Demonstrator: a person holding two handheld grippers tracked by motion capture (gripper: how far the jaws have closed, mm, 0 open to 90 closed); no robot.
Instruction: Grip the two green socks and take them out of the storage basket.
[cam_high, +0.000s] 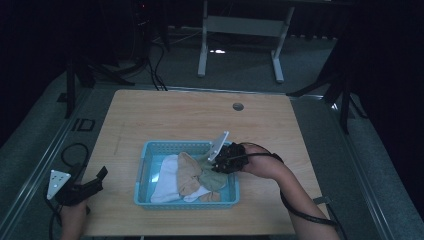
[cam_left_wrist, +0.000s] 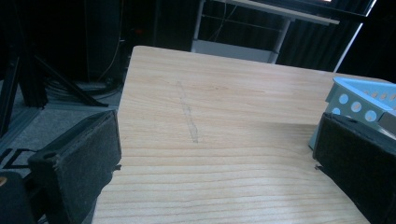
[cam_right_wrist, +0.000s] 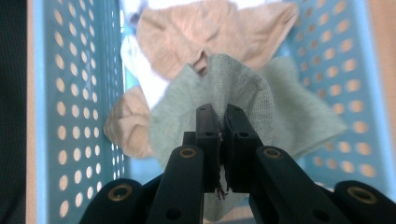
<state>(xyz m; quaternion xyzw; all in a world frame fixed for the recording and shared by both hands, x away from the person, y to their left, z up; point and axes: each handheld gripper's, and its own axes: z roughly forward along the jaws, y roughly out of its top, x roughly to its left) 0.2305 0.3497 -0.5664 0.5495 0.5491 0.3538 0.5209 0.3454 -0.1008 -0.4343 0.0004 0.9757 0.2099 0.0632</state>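
A light blue perforated basket (cam_high: 145, 165) stands on the wooden table and holds white, tan and grey-green socks. My right gripper (cam_high: 216, 164) reaches into its right side and is shut on a grey-green sock (cam_right_wrist: 243, 88), whose fabric bunches up between the closed jaws. A tan sock (cam_right_wrist: 205, 32) and a white sock (cam_high: 167, 180) lie beyond it in the basket (cam_right_wrist: 74, 93). My left gripper (cam_high: 95, 180) rests at the table's left front edge, open, with bare wood between its jaws. A corner of the basket (cam_left_wrist: 359, 100) shows to its right.
The wooden table (cam_high: 190, 117) has a round cable hole (cam_high: 238, 106) near its far edge. A faint scuff mark (cam_left_wrist: 187, 114) runs along the wood. A white desk frame (cam_high: 240, 30) and black stands and cables surround the table on the floor.
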